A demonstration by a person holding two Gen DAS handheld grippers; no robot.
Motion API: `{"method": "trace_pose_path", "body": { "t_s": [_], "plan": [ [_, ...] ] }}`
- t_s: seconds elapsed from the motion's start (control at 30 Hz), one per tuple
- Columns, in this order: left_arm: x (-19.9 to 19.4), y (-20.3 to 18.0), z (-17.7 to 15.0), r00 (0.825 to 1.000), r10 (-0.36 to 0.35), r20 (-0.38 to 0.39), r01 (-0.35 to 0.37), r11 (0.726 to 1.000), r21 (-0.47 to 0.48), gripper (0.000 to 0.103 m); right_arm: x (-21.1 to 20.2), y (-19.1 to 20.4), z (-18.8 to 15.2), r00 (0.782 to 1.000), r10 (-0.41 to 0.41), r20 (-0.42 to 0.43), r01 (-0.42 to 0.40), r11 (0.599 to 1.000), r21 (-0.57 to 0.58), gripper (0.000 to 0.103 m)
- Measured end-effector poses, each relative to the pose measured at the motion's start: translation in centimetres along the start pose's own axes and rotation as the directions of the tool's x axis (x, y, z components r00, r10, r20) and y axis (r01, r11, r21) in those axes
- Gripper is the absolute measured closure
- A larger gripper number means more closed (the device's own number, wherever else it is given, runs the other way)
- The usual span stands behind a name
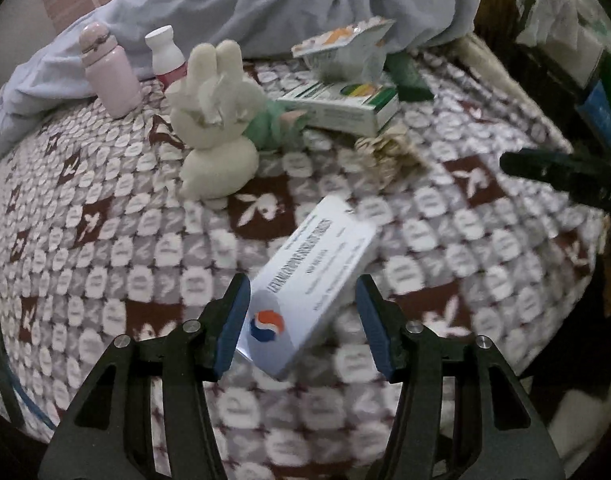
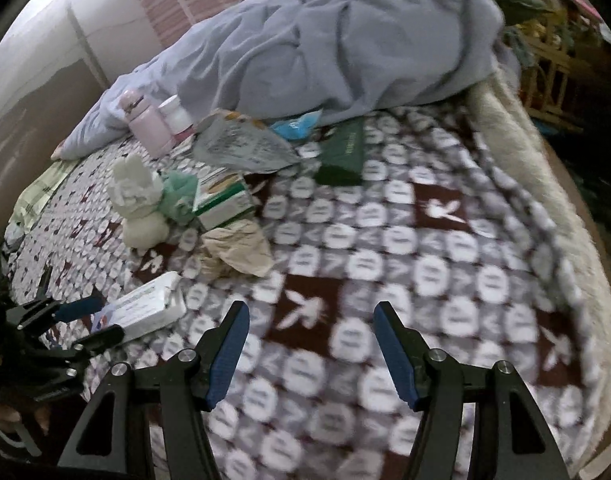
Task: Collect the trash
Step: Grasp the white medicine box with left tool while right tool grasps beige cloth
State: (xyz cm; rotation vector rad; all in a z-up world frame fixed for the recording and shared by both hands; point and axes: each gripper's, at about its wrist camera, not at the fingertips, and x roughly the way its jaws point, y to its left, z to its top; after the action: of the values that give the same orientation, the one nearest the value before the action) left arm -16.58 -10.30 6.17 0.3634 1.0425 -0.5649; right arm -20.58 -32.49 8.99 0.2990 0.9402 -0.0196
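Observation:
A flat white box [image 1: 313,276] with a red and blue logo lies on the patterned blanket [image 1: 105,240]. Its near end sits between the pads of my left gripper [image 1: 302,282], which is open, with a gap on the right side. The right wrist view shows the same left gripper [image 2: 93,320] at the end of that white box [image 2: 149,308]. My right gripper [image 2: 310,308] hangs open over bare blanket [image 2: 445,280] with nothing between its fingers. Crumpled beige paper [image 1: 389,156] [image 2: 237,254] lies beyond the box.
Further back lie a green and white carton [image 1: 345,106] [image 2: 225,200], a silver packet [image 2: 241,142], a foil-lidded tray [image 1: 341,48], a dark green box [image 2: 343,156], a plush rabbit [image 1: 217,120], a pink bottle [image 1: 109,76] and a white bottle [image 1: 165,56]. A blue-grey duvet [image 2: 345,40] is heaped behind.

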Motion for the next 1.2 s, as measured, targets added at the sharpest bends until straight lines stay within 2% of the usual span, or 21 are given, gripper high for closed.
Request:
{"method": "trace_pose_path", "body": {
  "t_s": [0.1,0.2,0.27,0.43,0.47,0.5,0.57,0.63,0.73,0.77,0.8,0.83,0.9,1.03,1.1,1.13,1.2],
  "plan": [
    [1.1,-0.4,0.1,1.0,0.0,-0.03,0.001,0.999,0.054,0.05,0.7,1.0,0.4,1.0,0.004,-0.006,-0.004,1.0,-0.022,0.041],
    [1.1,-1.1,0.2,1.0,-0.015,-0.023,0.018,0.991,0.132,0.05,1.7,1.7,0.7,1.0,0.001,-0.022,-0.002,0.999,-0.039,0.041],
    [1.4,-1.1,0.5,0.999,-0.007,-0.031,0.012,0.99,0.138,0.05,2.2,1.8,1.0,1.0,0.003,-0.029,-0.004,0.999,-0.037,0.041],
    [2.0,0.2,1.6,0.999,-0.002,-0.035,0.005,0.998,0.067,0.051,3.8,2.8,1.9,0.999,0.021,-0.044,-0.023,0.998,-0.053,0.041],
    [2.1,0.4,1.9,0.999,0.008,-0.032,-0.006,0.999,0.05,0.055,4.2,3.2,2.1,0.999,0.027,-0.044,-0.03,0.998,-0.058,0.041],
    [2.0,0.7,2.2,1.0,0.012,-0.023,-0.012,1.0,0.021,0.066,4.5,3.6,2.3,0.998,0.035,-0.042,-0.038,0.997,-0.061,0.041],
    [1.6,1.5,2.8,1.0,-0.019,-0.008,0.018,0.999,-0.046,0.072,5.4,4.5,2.9,0.998,0.051,-0.04,-0.053,0.996,-0.069,0.041],
    [1.5,2.1,3.1,0.999,-0.045,0.0,0.045,0.993,-0.111,0.073,6.5,5.3,3.5,0.997,0.069,-0.046,-0.072,0.994,-0.08,0.041],
    [1.9,2.2,3.0,0.998,-0.065,-0.004,0.064,0.989,-0.137,0.076,9.1,6.4,4.1,0.992,0.096,-0.085,-0.103,0.991,-0.09,0.041],
    [1.8,2.3,2.8,0.997,-0.071,0.0,0.07,0.986,-0.15,0.076,9.5,6.5,4.1,0.991,0.101,-0.088,-0.109,0.99,-0.089,0.044],
    [1.8,2.6,2.7,0.997,-0.082,0.004,0.081,0.983,-0.165,0.074,9.8,6.4,4.1,0.992,0.092,-0.083,-0.1,0.991,-0.089,0.061],
    [1.7,2.8,2.6,0.996,-0.091,0.003,0.09,0.98,-0.177,0.072,9.8,6.2,4.0,0.994,0.077,-0.077,-0.084,0.993,-0.089,0.067],
    [1.9,3.5,2.4,0.994,-0.107,-0.018,0.101,0.973,-0.208,0.061,9.1,5.5,3.6,0.993,0.098,-0.066,-0.103,0.992,-0.079,0.075],
    [1.4,3.7,1.7,0.991,-0.13,-0.027,0.122,0.97,-0.21,0.054,6.4,4.1,2.7,0.997,0.067,-0.036,-0.07,0.992,-0.107,0.079],
    [1.3,3.5,1.6,0.987,-0.158,-0.023,0.15,0.966,-0.21,0.043,4.7,3.3,2.1,0.998,0.06,-0.018,-0.062,0.992,-0.111,0.079],
    [1.3,3.2,1.5,0.984,-0.175,-0.019,0.167,0.963,-0.211,0.041,4.0,2.9,1.9,0.998,0.06,-0.013,-0.061,0.992,-0.11,0.079],
    [1.5,2.8,1.6,0.987,-0.162,-0.023,0.154,0.968,-0.196,0.039,3.0,2.4,1.4,0.998,0.056,-0.004,-0.056,0.993,-0.108,0.079]
  ]
}}
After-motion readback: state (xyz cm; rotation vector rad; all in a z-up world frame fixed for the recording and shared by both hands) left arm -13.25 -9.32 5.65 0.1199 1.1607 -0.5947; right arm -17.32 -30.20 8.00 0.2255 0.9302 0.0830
